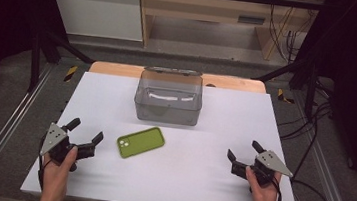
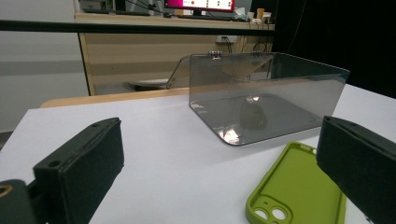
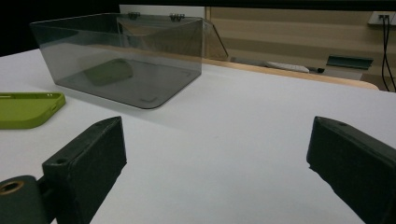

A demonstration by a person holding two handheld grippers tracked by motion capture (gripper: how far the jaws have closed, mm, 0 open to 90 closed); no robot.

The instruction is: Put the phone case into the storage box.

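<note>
The table [image 1: 108, 173] is big and white, and everything sits on it. The box [image 1: 169, 99] is the next biggest thing. It is see-through and grey, it stands at the far middle of the table, and its lid is tipped back behind it, so the top is open. I use the box as my marker. Inside it I cannot make out anything for sure; the dark shape on its floor looks like a reflection. The left gripper [image 1: 85, 131] is in front of the box and off to its left, held in a hand [image 1: 59, 166]. Its jaws stand wide apart with nothing between them. The right gripper [image 1: 243, 151] is in front of the box and off to its right, also spread wide and empty. The green case [image 1: 141, 142] is the smallest thing. It lies flat just in front of the box, a little to its left, and near the left gripper but not touching it. I think the job is to put the case in the box. Nothing of that is done yet. The case must be picked up, lifted over the wall and dropped in, and maybe the lid shut.
</note>
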